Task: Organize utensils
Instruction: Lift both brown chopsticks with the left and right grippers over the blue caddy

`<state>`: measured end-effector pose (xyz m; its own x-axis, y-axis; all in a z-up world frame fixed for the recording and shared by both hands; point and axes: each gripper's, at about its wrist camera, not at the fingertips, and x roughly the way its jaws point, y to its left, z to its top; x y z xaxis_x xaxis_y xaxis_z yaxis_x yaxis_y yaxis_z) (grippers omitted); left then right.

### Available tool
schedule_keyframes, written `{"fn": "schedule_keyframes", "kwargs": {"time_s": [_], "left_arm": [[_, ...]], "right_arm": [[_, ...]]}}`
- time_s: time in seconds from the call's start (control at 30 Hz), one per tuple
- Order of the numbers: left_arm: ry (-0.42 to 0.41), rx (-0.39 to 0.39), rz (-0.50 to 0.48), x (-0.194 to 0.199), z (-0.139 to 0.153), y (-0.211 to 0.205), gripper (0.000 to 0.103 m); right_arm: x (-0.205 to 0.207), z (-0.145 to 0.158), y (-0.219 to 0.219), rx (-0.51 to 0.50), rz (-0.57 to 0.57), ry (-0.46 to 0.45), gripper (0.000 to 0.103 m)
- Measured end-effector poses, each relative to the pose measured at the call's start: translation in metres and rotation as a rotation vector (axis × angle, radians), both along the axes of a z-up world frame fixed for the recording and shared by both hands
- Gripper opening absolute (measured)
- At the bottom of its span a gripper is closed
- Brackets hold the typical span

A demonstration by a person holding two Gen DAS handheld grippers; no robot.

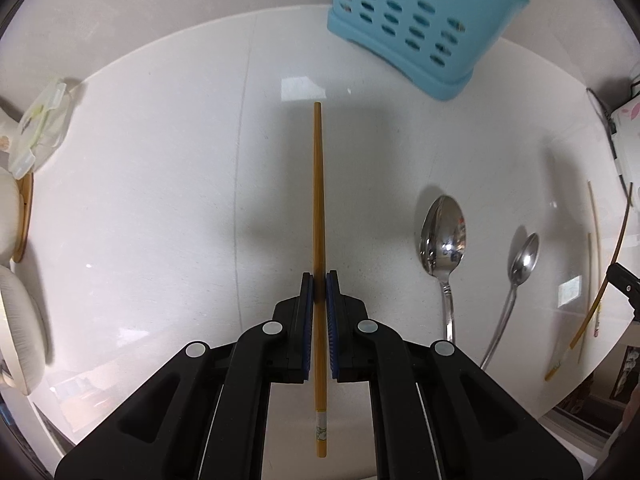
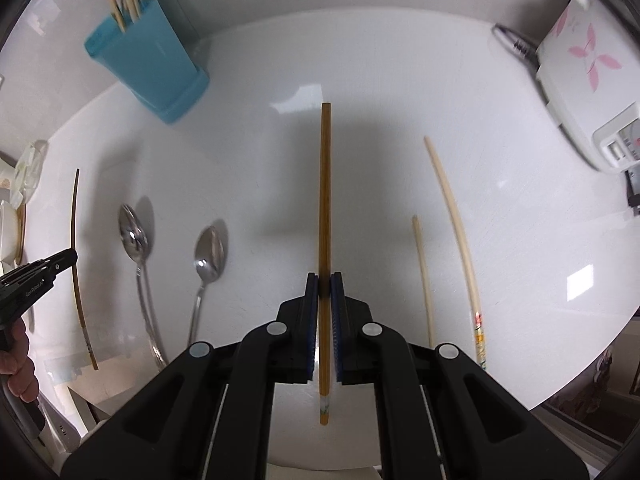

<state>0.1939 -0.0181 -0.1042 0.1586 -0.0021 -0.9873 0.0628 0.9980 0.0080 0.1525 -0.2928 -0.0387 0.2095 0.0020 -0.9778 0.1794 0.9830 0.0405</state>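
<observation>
My left gripper (image 1: pixel 319 280) is shut on a brown chopstick (image 1: pixel 318 184) and holds it above the white counter, pointing toward the blue slotted utensil holder (image 1: pixel 416 28). My right gripper (image 2: pixel 325 280) is shut on a second brown chopstick (image 2: pixel 325 184), also above the counter. The blue holder (image 2: pixel 148 68) stands at the far left in the right wrist view, with several chopsticks in it. Two metal spoons (image 1: pixel 442 236) (image 1: pixel 524 260) lie on the counter between the grippers. Two pale chopsticks (image 2: pixel 456 216) (image 2: pixel 422 276) lie to the right of my right gripper.
A white appliance with pink flowers (image 2: pixel 580 80) stands at the far right. Cream dishes and a clear lid (image 1: pixel 36 128) sit at the left edge. The left gripper (image 2: pixel 36 272) shows in the right wrist view. The counter's front edge runs close below both grippers.
</observation>
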Motion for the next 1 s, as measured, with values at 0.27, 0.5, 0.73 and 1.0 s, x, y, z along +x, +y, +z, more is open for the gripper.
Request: {"fn": "schedule_keyframes", "kwargs": {"time_s": [0.27, 0.5, 0.73, 1.0], "left_arm": [[-0.057, -0.035, 0.003, 0.001, 0.040, 0.006, 0.006], [-0.117, -0.050, 0.014, 0.017, 0.073, 0.013, 0.006], [-0.187, -0.074, 0.015, 0.035, 0.108, 0.014, 0.006], [-0.304, -0.101, 0.009, 0.056, 0.146, 0.004, 0.006]], "right_arm": [[-0.002, 0.046, 0.007, -0.030, 0.012, -0.135, 0.005], [-0.011, 0.064, 0.010, -0.039, 0.025, -0.187, 0.005], [-0.008, 0.078, 0.005, -0.045, 0.022, -0.231, 0.005], [-0.004, 0.097, 0.003, -0.058, 0.031, -0.292, 0.005]]}}
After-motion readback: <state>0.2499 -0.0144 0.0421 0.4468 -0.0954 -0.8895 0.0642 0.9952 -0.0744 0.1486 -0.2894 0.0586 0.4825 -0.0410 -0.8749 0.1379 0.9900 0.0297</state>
